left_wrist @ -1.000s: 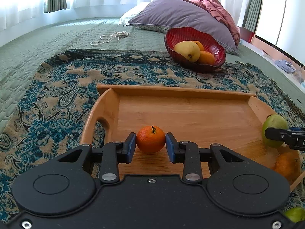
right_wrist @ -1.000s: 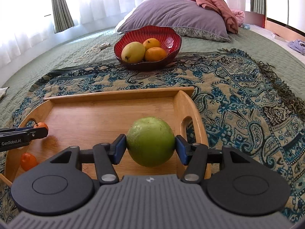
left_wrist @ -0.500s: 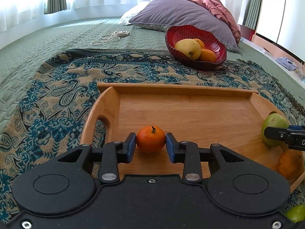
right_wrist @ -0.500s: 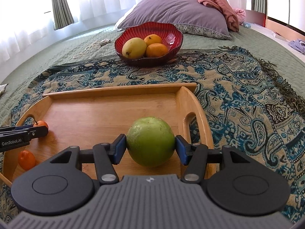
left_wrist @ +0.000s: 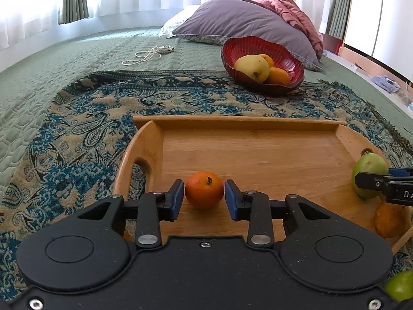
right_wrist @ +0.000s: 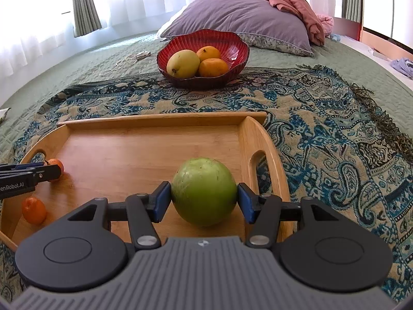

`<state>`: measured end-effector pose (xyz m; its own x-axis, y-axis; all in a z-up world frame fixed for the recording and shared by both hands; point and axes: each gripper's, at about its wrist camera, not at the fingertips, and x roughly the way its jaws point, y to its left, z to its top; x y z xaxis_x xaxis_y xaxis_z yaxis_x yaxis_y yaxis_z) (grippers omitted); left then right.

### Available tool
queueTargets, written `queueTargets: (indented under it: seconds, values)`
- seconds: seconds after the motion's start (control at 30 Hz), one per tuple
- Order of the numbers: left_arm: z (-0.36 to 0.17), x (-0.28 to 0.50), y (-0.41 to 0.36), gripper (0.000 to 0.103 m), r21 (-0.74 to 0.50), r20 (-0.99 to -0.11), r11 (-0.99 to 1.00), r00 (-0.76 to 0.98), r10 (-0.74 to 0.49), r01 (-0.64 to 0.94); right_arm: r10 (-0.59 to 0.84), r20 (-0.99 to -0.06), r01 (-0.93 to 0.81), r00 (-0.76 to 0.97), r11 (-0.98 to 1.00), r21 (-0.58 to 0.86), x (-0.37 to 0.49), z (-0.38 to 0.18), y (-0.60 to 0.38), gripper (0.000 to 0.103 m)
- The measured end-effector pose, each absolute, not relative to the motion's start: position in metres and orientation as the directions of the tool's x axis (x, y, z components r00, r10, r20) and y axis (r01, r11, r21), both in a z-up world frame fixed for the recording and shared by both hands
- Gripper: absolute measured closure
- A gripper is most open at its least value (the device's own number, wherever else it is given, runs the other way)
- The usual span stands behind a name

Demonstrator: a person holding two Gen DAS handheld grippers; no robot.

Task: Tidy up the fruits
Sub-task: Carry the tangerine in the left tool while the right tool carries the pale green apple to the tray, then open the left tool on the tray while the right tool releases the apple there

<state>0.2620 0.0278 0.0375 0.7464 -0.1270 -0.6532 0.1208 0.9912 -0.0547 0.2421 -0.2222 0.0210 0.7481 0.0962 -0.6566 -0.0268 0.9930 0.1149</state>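
Observation:
My left gripper (left_wrist: 204,198) is shut on a small orange tangerine (left_wrist: 204,190) above the left end of the wooden tray (left_wrist: 240,123). My right gripper (right_wrist: 204,201) is shut on a large green fruit (right_wrist: 204,193) above the tray's right end (right_wrist: 265,149). A red bowl (right_wrist: 232,49) further back holds a yellow mango (right_wrist: 182,64) and two oranges (right_wrist: 213,67). Another tangerine (right_wrist: 33,210) lies at the tray's near left corner. An orange fruit (left_wrist: 389,219) lies at the tray's near right, below the right gripper's finger (left_wrist: 382,186).
The tray and bowl sit on a blue paisley cloth (left_wrist: 85,139) over a green bedspread. A purple pillow (left_wrist: 245,23) and pink blanket lie behind the bowl. A white cord (left_wrist: 147,55) lies on the bed. A green fruit (left_wrist: 400,285) shows at the lower right edge.
Both grippers have risen a little with their fruits held, so the tray sits lower and further below in both views. The grips have not changed.

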Motion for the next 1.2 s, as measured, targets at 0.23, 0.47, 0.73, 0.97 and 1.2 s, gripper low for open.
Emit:
queueTargets:
  seconds: [0.23, 0.47, 0.73, 0.97, 1.2]
  values:
    - [0.046, 0.250, 0.026, 0.044, -0.032, -0.641, 0.993, 0.760, -0.107, 0.113, 0.090, -0.627, -0.043, 0.774, 0.995, 0.089, 0.233, 0.029, -0.221, 0.040]
    - [0.056, 0.223, 0.025, 0.024, -0.029, -0.613, 0.991, 0.781, -0.119, 0.129, 0.106, -0.601, -0.077, 0.792, 0.994, 0.073, 0.214, 0.036, -0.220, 0.029]
    - [0.070, 0.181, 0.026, 0.015, -0.037, -0.566, 0.989, 0.812, -0.140, 0.144, 0.131, -0.546, -0.146, 0.827, 0.989, 0.017, 0.179, 0.048, -0.210, 0.018]
    - [0.074, 0.145, 0.027, 0.008, -0.060, -0.552, 0.986, 0.817, -0.164, 0.157, 0.147, -0.498, -0.181, 0.855, 0.983, -0.019, 0.145, 0.056, -0.203, 0.011]
    - [0.071, 0.112, 0.024, 0.003, -0.073, -0.545, 0.981, 0.817, -0.191, 0.180, 0.160, -0.473, -0.213, 0.866, 0.975, -0.061, 0.114, 0.056, -0.198, 0.004]
